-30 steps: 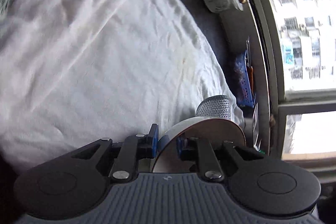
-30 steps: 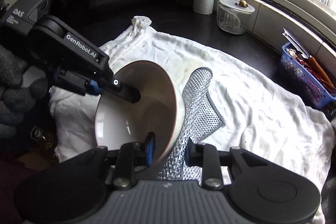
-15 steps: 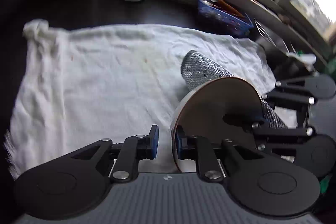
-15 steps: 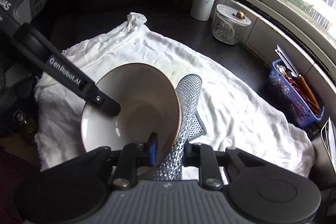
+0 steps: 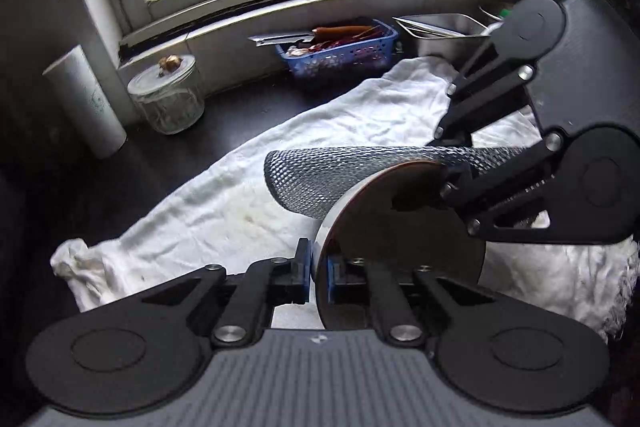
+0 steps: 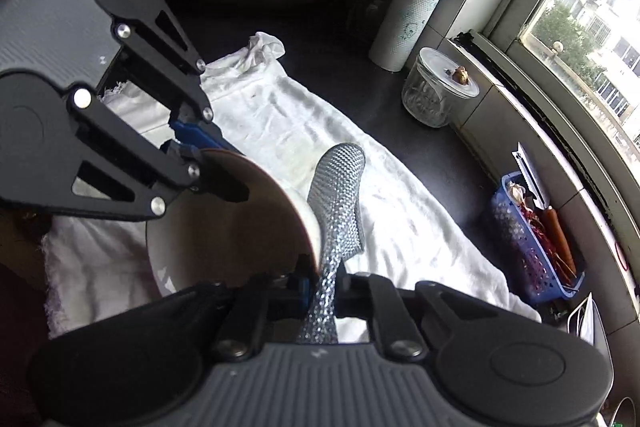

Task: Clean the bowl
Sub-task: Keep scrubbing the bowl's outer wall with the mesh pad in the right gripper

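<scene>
A bowl (image 5: pixel 400 227) with a brown rim and white inside (image 6: pixel 224 227) is held tilted above a white cloth (image 5: pixel 280 155). My left gripper (image 5: pixel 318 277) is shut on the bowl's rim; it also shows in the right wrist view (image 6: pixel 208 151) at the bowl's far left edge. My right gripper (image 6: pixel 322 291) is shut on the silver mesh scrubbing cloth (image 6: pixel 340 195) and on the bowl's near rim, with the mesh draped over the bowl's outside. In the left wrist view the mesh (image 5: pixel 360 175) lies behind the bowl and the right gripper (image 5: pixel 448 163) reaches in from the right.
A glass jar (image 6: pixel 436 91) and a paper towel roll (image 6: pixel 404 23) stand on the dark counter by the window. A blue basket (image 6: pixel 532 247) of utensils sits along the sill. A metal tray (image 5: pixel 440 27) stands beyond the basket. The white cloth (image 6: pixel 400 219) covers the counter.
My left gripper swung around with the bowl, so its view turned from the cloth to the window. The bowl rotated within the right gripper's mesh grip.
</scene>
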